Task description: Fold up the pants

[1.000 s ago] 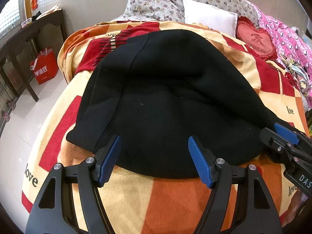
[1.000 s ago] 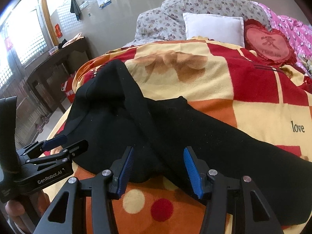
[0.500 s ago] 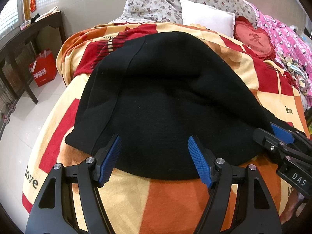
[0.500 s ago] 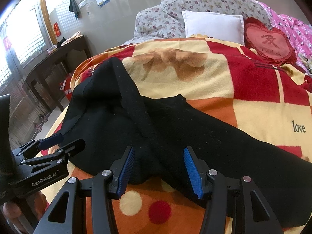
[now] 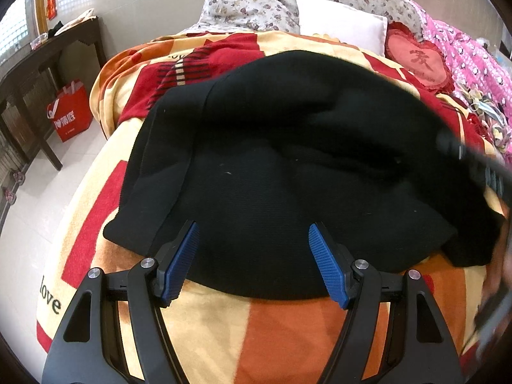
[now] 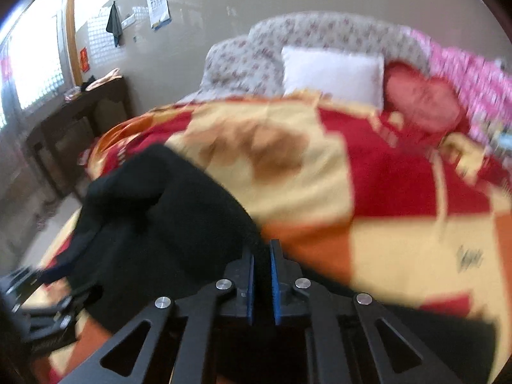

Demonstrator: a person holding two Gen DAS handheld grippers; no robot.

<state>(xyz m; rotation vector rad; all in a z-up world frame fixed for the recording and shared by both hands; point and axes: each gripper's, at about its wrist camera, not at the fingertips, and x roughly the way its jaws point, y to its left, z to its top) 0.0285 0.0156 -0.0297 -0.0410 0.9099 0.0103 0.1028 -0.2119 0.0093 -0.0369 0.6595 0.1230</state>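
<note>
Black pants [image 5: 288,160] lie bunched on the bed blanket [image 5: 288,326]. In the left wrist view my left gripper [image 5: 254,264] is open, its blue pads just above the near edge of the pants, holding nothing. In the right wrist view, which is motion-blurred, my right gripper [image 6: 261,283] is shut on a fold of the black pants [image 6: 166,224] and lifts it. The right gripper shows blurred at the right edge of the left wrist view [image 5: 480,166].
A red, orange and cream blanket [image 6: 384,192] covers the bed. A white pillow [image 5: 339,28], a red heart cushion [image 5: 419,60] and pink bedding [image 5: 473,60] lie at the head. A dark wooden table [image 5: 38,73] and red bag [image 5: 68,112] stand on the left floor.
My right gripper has closed on the pants fabric and moved fast, blurring its view. The pants have bunched up on the right side. The left gripper stays open in place.
</note>
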